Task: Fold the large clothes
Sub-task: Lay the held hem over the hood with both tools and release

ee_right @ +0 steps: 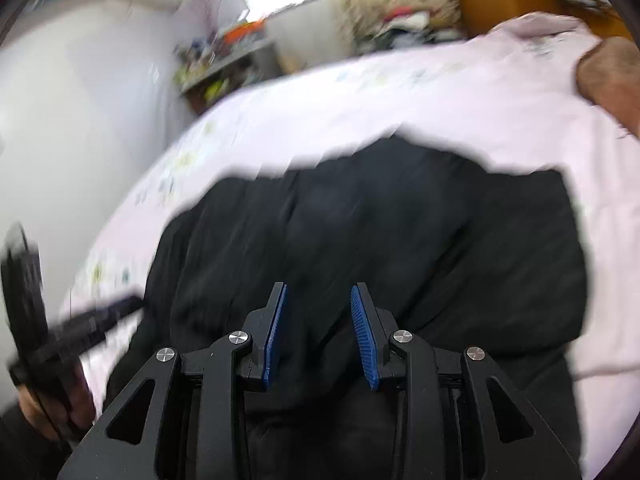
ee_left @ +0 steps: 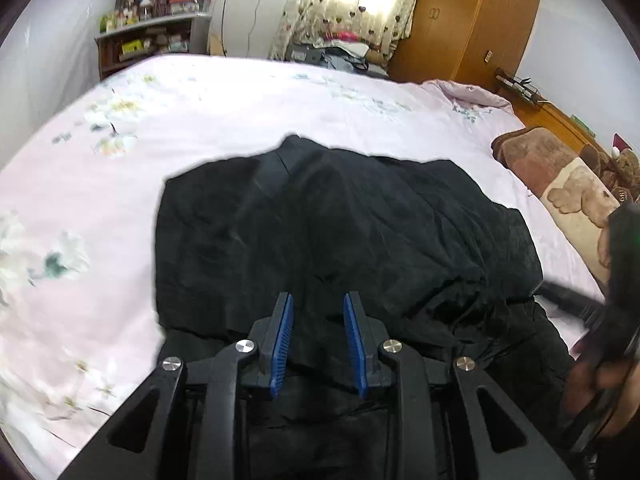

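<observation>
Garment: the black garment (ee_left: 340, 232) lies bunched mid-bed on the pink sheet (ee_left: 200, 120), doubled over, apparently so you can fold again.
Left gripper (ee_left: 318, 344): released, nothing between its pads, angled down over the near hem.
Right gripper (ee_right: 320, 332): released too, empty, tilted down alongside.

Left gripper (ee_left: 318, 300), right gripper (ee_right: 318, 290) agape

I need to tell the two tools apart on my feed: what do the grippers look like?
Both look alike. The left gripper and right gripper have matte black linkage arms with triangular cut-outs, round silver pivot bolts, and two black fingers faced with ribbed blue pads. No cables or markings show. Any sleeves are too blurred to tell.
</observation>
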Motion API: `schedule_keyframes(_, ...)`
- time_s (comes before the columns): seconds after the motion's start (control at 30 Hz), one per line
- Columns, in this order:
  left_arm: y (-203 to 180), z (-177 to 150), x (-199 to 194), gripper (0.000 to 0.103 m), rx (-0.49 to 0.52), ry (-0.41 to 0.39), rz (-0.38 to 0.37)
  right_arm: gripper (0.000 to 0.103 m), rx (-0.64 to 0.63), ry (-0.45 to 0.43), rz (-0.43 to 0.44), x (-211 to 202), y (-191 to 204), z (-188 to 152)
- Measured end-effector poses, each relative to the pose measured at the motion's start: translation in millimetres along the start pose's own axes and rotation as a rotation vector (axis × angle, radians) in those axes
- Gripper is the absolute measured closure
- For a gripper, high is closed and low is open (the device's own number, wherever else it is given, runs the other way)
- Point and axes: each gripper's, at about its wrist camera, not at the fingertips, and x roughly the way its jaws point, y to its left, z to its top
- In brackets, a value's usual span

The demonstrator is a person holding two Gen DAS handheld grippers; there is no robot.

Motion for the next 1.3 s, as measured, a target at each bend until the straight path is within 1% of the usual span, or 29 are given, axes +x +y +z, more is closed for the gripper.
schedule_keyframes(0.07, 0.5, -9.8, 16.2, 0.075, 0.014, 0.041, 0.006, 0.07, -0.008, 0.06, -0.015, 22.7, 4.1, -12.5)
schedule_keyframes(0.13, 2.3, -19.3, 43.6, 0.075, 0.012, 0.1, 0.03, 0.072, 0.008, 0.095, -0.047, 46.3, -2.6, -24.3)
schedule_keyframes(0.2, 10.8, -24.4, 59.0, 0.076, 0.007, 0.105, 0.028, 0.073, 0.039, 0.097, -0.043, 58.7, -9.4, -26.8)
schedule_keyframes(0.23, 12.9, -25.5, 64.0, 0.076, 0.006, 0.104, 0.034, 0.076, 0.037, 0.101, -0.054, 63.6, -9.9, -27.7)
schedule_keyframes(0.3, 12.6, -26.0, 67.6, 0.077, 0.009, 0.099, 0.053, 0.077, 0.006, 0.113, -0.087, 70.2, -6.0, -27.8)
schedule_keyframes(0.37, 10.6, -28.6, 67.6, 0.077, 0.032, 0.089, 0.072, 0.077, -0.015, 0.112, -0.111, 67.9, -2.8, -30.5)
schedule_keyframes(0.43, 9.2, -26.7, 65.2, 0.077, 0.033, 0.095, 0.079, 0.077, -0.022, 0.113, -0.121, 70.3, 3.8, -28.8)
schedule_keyframes(0.5, 4.8, -22.0, 54.4, 0.077, 0.037, 0.108, 0.082, 0.077, -0.008, 0.127, -0.123, 64.3, 7.7, -21.8)
schedule_keyframes(0.53, 3.6, -20.3, 43.6, 0.077, 0.037, 0.099, 0.078, 0.076, 0.001, 0.124, -0.128, 53.8, 11.7, -18.9)
schedule_keyframes(0.57, 0.6, -18.8, 33.3, 0.077, 0.035, 0.082, 0.072, 0.075, 0.008, 0.101, -0.126, 40.4, 14.2, -15.2)
schedule_keyframes(0.6, -0.8, -19.1, 22.6, 0.077, 0.034, 0.06, 0.063, 0.075, 0.012, 0.061, -0.112, 24.8, 18.9, -13.9)
schedule_keyframes(0.63, -2.3, -20.1, 11.6, 0.077, 0.028, 0.036, 0.04, 0.075, 0.012, 0.038, -0.098, 15.7, 20.3, -10.9)
schedule_keyframes(0.7, -6.6, -22.8, 0.6, 0.077, 0.021, 0.004, 0.006, 0.075, 0.006, 0.0, -0.079, 0.8, 26.1, -12.2)
schedule_keyframes(0.73, -10.2, -24.1, 1.0, 0.077, 0.026, -0.001, -0.006, 0.075, 0.002, -0.004, -0.075, -1.1, 27.3, -14.9)
schedule_keyframes(0.77, -13.2, -25.4, 5.4, 0.076, 0.038, 0.004, -0.005, 0.075, -0.007, 0.012, -0.073, 3.0, 28.5, -17.2)
schedule_keyframes(0.83, -12.1, -31.9, 26.6, 0.076, 0.059, 0.059, 0.025, 0.075, -0.018, 0.086, -0.099, 26.0, 26.9, -22.2)
schedule_keyframes(0.87, -12.2, -34.1, 41.7, 0.076, 0.054, 0.093, 0.032, 0.075, -0.018, 0.124, -0.105, 37.0, 19.5, -29.2)
schedule_keyframes(0.9, -7.8, -39.7, 51.8, 0.076, 0.054, 0.106, 0.036, 0.075, -0.015, 0.14, -0.101, 41.9, 16.3, -36.1)
schedule_keyframes(0.97, -7.0, -40.4, 55.7, 0.076, 0.06, 0.094, 0.037, 0.075, -0.011, 0.131, -0.09, 47.1, 13.9, -37.9)
schedule_keyframes(1.1, -4.6, -38.6, 56.6, 0.076, 0.061, 0.095, 0.043, 0.075, -0.023, 0.124, -0.1, 53.3, 18.2, -39.5)
schedule_keyframes(1.2, -9.7, -35.7, 43.7, 0.076, 0.074, 0.102, 0.05, 0.075, -0.005, 0.135, -0.095, 48.9, 18.4, -37.0)
schedule_keyframes(1.3, -9.1, -36.3, 16.9, 0.076, 0.085, 0.07, 0.053, 0.072, -0.02, 0.112, -0.126, 16.1, 22.9, -40.6)
